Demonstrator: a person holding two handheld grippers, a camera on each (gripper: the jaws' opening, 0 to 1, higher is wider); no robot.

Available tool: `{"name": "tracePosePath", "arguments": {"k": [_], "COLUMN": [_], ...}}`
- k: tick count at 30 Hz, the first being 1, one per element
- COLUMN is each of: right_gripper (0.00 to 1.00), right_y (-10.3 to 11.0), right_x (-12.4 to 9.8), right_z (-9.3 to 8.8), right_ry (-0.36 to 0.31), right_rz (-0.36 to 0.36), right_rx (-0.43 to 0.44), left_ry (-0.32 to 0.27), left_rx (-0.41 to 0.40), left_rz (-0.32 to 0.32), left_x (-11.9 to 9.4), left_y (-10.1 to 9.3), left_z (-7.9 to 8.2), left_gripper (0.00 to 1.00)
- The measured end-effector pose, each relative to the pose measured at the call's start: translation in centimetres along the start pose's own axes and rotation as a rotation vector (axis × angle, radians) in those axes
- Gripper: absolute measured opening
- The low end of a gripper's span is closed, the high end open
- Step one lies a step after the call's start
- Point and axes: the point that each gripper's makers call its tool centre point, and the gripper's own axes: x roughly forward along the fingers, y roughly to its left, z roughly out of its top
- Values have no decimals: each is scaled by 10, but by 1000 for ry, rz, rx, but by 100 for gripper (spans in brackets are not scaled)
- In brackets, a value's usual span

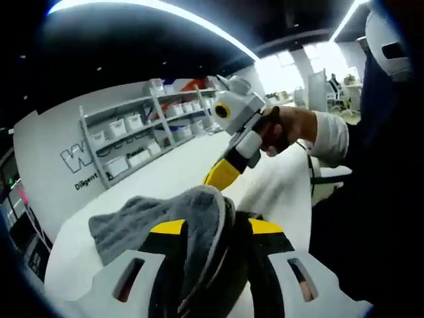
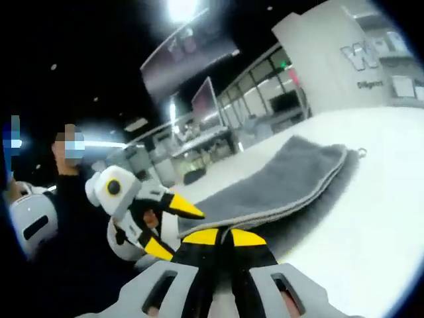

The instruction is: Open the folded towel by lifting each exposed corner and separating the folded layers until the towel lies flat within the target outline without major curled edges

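- The grey towel [image 2: 278,182] lies on the white counter [image 2: 371,218], and it is stretched out away from the right gripper [image 2: 222,240].
- In the right gripper view the fingers of the right gripper meet at their yellow tips. They are closed on the near edge of the towel, where the pale hem [image 2: 258,215] shows two layers, one upon the other.
- In the left gripper view the left gripper [image 1: 215,228] holds a bunched fold of the same towel between its fingers. The cloth rises over them in a soft hump, so they are closed on it.
- A small loop [image 2: 362,153] sits at the far corner of the towel.
- Shelves with white bins [image 1: 142,129] stand far behind the counter, at the wall.
- I judge the towel to be light, soft and limp. It will hang and fold by itself, and it will not slide from the fingers easily.
- The best place to hold seems to be the hemmed edge near a corner, taking only the top layer, so the layers can separate.
- A possible risk is that both layers are pinched together and the fold only moves along.
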Motion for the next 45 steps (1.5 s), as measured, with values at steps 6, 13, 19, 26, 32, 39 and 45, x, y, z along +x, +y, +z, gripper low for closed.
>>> {"name": "tracePosePath", "arguments": {"k": [6,13,19,26,32,39,45], "right_gripper": [0,0,0,0,0,0,0], "right_y": [5,16,22,25,27,27,22], "right_x": [8,17,27,34,43,51,59], "right_z": [11,18,14,31,44,47,61], "right_ry": [-58,-84,-65,-135,-188,-199,-229], "right_rz": [2,17,35,-5,-3,11,31], "right_rx": [31,37,45,53,111,135,223], "left_ry": [-17,-110,-83,-103,-112,-74,-80], "left_rx": [-10,-120,-150,-159,-159,-104,-71], "left_rz": [45,42,26,94,171,264,288], "left_x": [1,-4,-4,-8,-12,-15,-15], "left_y": [9,14,13,23,37,51,54], "left_z": [2,14,6,10,10,0,5], "left_gripper": [33,28,29,36,38,31,34]}}
